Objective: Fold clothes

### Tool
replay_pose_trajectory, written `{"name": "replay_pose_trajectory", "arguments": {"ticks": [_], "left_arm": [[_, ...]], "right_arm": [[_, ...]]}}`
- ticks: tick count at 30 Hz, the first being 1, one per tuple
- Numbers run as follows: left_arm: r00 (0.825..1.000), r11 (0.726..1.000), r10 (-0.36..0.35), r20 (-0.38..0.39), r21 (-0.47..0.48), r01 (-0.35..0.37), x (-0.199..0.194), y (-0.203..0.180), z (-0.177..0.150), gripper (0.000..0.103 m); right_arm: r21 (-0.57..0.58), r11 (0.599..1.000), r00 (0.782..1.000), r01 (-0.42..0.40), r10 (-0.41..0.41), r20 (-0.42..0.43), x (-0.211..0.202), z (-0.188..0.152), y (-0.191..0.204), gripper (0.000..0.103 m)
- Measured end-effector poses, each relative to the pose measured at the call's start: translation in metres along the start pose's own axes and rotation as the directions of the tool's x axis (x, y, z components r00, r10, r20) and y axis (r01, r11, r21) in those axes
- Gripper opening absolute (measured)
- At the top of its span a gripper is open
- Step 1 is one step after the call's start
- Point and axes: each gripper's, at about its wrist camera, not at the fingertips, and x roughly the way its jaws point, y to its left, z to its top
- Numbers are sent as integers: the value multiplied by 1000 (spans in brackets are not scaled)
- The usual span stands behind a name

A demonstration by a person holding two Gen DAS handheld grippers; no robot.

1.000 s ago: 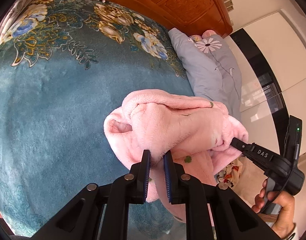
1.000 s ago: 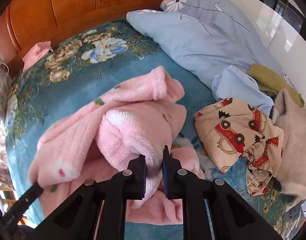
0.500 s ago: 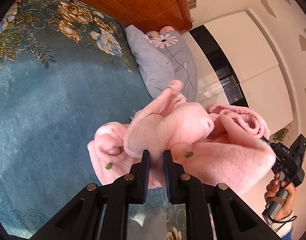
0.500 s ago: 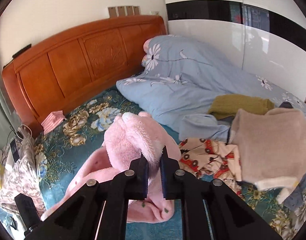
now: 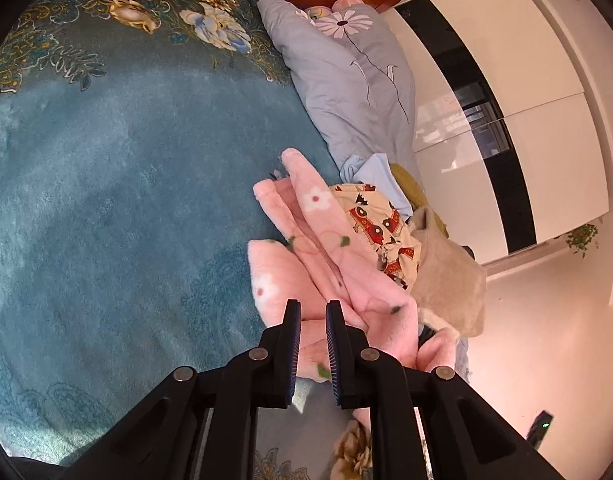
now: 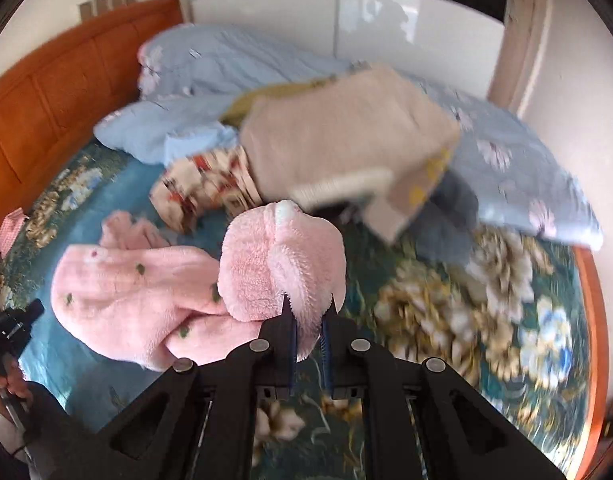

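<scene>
While both of my grippers hold the pink fleece garment, the folding is, as I judge it, only at its start. I take the garment as my landmark and go from left to right.

Left of the garment in the left wrist view, the teal floral blanket lies bare, with room to lay a fold. My left gripper has its jaws drawn narrow on a pink edge at the garment's near side; fleece fills the gap between the pads, so I read this as a grip. Beyond it the garment stretches away in long uneven ridges, with no crisp crease or squared edge that I can see.

In the right wrist view my right gripper is pinched nearly closed on a thick bunch of fleece raised above the garment's right end, while the rest slumps on the blanket to the left. This view is blurred, so fine folds are hard to tell.

Right of and behind the garment sits a heap of other clothes: a car-print piece, a beige fleece piece, a light blue one and an olive one, all loose as far as I can see. A blue-grey quilt lies behind them.

I judge nearly everything is left: spread the pink garment flat, fold it, then work through the heap.
</scene>
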Motion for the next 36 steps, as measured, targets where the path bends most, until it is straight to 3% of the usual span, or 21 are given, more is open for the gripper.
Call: {"name": "replay_pose_trajectory", "arguments": {"ticks": [1,3,4,7,9,12,18,19,22,24,26,28,31,33,36], "left_arm": [[1000,1000,12,-10,7,-12,1,-3,-2,19],[999,999,46,-28,8,-46,3,-6,-6,37],[998,998,60,-37,6,-60,5,-8,-8,39],[995,997,83,-51,13,-82,17,-21,-14,42],[994,996,87,-64,13,-87,28,-33,-17,55],[992,998,68,-110,1,-68,53,-55,-17,65],[972,992,119,-203,55,-110,107,-101,-15,69],[964,987,155,-214,83,-141,116,-106,-16,69],[931,953,280,-235,181,-242,138,-119,-20,61],[917,946,305,-257,193,-261,148,-117,-23,32],[907,941,324,-268,184,-282,153,-112,-24,12],[903,933,346,-255,193,-304,153,-111,-22,10],[922,937,326,-209,204,-285,145,-130,0,9],[947,941,286,-146,228,-249,132,-159,28,9],[987,936,161,17,315,-158,85,-217,69,8]], "right_arm": [[44,999,998,19,-16,-57,17,-15,-15,10],[130,991,989,42,-23,-145,45,-39,-41,10],[161,986,984,50,-22,-175,55,-49,-51,10],[183,981,977,68,-28,-211,70,-68,-67,10],[187,980,975,61,-19,-220,75,-70,-67,10],[161,985,974,59,-22,-223,83,-68,-63,11],[187,982,970,10,36,-241,93,-67,-73,11],[202,979,969,-6,56,-242,92,-68,-76,11],[240,970,966,-42,101,-236,88,-68,-83,11],[250,967,966,-54,114,-233,85,-67,-82,11],[249,966,967,-66,124,-224,82,-64,-81,11],[250,965,968,-84,139,-211,79,-60,-80,11],[269,955,967,-128,180,-179,75,-48,-79,11],[276,947,967,-162,209,-149,71,-33,-77,11],[272,938,969,-215,238,-57,59,3,-74,10]]}}
